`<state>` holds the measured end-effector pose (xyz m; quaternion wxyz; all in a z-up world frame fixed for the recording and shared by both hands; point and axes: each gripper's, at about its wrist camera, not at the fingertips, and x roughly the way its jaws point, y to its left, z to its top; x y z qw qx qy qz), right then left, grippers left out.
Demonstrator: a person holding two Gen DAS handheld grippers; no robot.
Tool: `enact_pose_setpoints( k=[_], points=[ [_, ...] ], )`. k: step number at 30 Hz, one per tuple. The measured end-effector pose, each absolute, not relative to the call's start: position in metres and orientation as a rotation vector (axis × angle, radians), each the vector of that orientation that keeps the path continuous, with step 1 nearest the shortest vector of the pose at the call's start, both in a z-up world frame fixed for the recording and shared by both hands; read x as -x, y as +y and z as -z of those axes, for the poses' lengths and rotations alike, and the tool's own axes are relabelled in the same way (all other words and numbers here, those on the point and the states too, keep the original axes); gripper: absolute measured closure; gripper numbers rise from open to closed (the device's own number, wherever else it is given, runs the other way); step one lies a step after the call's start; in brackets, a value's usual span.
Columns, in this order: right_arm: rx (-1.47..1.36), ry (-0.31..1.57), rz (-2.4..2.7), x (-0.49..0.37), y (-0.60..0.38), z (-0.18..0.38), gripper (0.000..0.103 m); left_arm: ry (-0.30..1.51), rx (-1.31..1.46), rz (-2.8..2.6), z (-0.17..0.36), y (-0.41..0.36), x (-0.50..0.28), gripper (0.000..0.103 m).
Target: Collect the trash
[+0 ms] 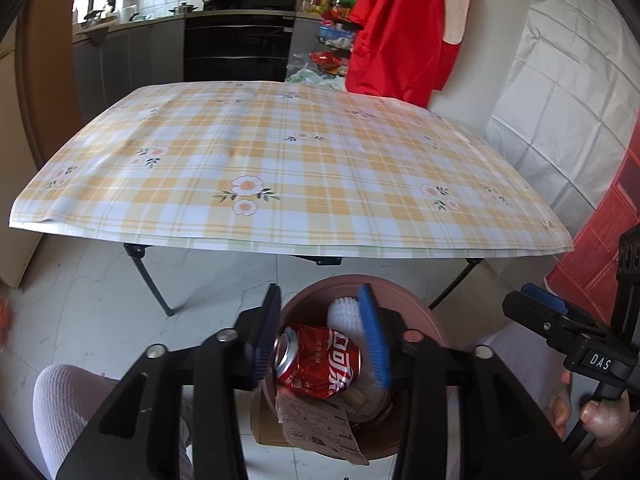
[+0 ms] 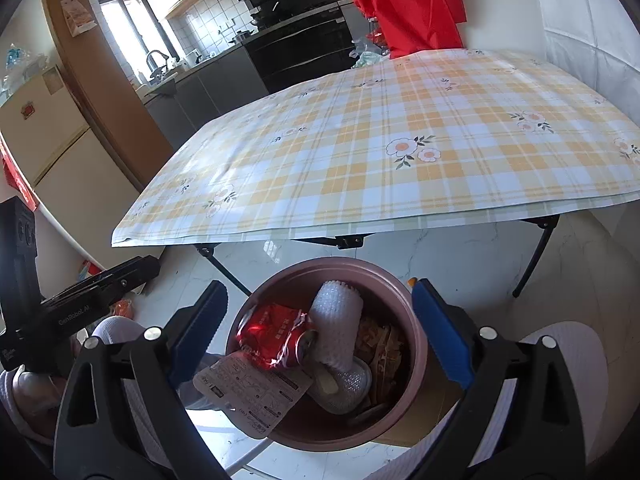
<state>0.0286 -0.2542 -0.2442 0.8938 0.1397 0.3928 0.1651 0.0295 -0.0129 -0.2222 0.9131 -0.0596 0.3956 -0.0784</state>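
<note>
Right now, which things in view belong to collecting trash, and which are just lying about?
Job: pink bin; crushed red can; white foam sleeve; printed card; left gripper.
Lying about: checked tablecloth; red garment; stove.

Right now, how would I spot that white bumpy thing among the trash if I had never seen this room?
Find the checked tablecloth; on the floor just in front of it stands a pink bin. Inside, the white foam net sleeve leans upright beside a crushed red can and a printed card; it alone is white with a knobbly mesh surface.
</note>
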Motion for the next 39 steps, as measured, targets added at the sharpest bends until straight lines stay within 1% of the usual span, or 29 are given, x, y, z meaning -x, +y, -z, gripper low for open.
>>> enact_pose_setpoints(
  k=[1,2,4,5,7,8,10,11,13,17,24,29,33,39],
  points=[
    [-0.285,0.814,-0.344,-0.028,-0.253,0.244,0.009,0.817,0.126,0.157,0.223,-0.012,-0.029,0.053],
    [-0.280,0.813,-0.343,-0.029,-0.252,0.243,0.008,0.817,0.127,0.155,0.223,-0.011,-0.028,0.051],
    [-0.268,0.812,-0.342,-0.028,-0.249,0.243,0.007,0.812,0.123,0.156,0.221,-0.011,-0.027,0.040],
    [-0.262,0.811,-0.339,-0.028,-0.248,0.242,0.007,0.805,0.122,0.158,0.219,-0.010,-0.026,0.037],
    [-0.247,0.809,-0.335,-0.028,-0.246,0.240,0.006,0.780,0.122,0.170,0.214,-0.010,-0.024,0.024],
    [-0.242,0.807,-0.335,-0.028,-0.246,0.239,0.006,0.771,0.121,0.175,0.211,-0.010,-0.023,0.021],
    [-0.225,0.802,-0.333,-0.028,-0.244,0.235,0.006,0.746,0.108,0.179,0.203,-0.010,-0.023,0.010],
    [-0.212,0.799,-0.335,-0.028,-0.242,0.232,0.006,0.732,0.098,0.179,0.197,-0.010,-0.023,0.008],
    [-0.168,0.779,-0.337,-0.028,-0.238,0.221,0.006,0.698,0.078,0.179,0.184,-0.009,-0.023,0.006],
    [-0.116,0.709,-0.341,-0.033,-0.235,0.182,0.006,0.604,0.013,0.163,0.144,-0.008,-0.026,0.006],
    [-0.020,0.572,-0.264,-0.049,-0.241,0.081,0.006,0.418,-0.077,0.164,0.055,0.000,-0.024,0.006],
    [-0.007,0.498,-0.236,-0.051,-0.247,0.027,0.006,0.357,-0.108,0.172,0.010,0.003,-0.024,0.006],
    [-0.006,0.448,-0.214,-0.046,-0.249,-0.003,0.006,0.327,-0.133,0.160,-0.010,0.001,-0.022,0.006],
    [0.003,0.462,-0.198,-0.044,-0.245,-0.018,0.006,0.284,-0.121,0.172,-0.026,0.000,-0.011,0.006]
  ],
)
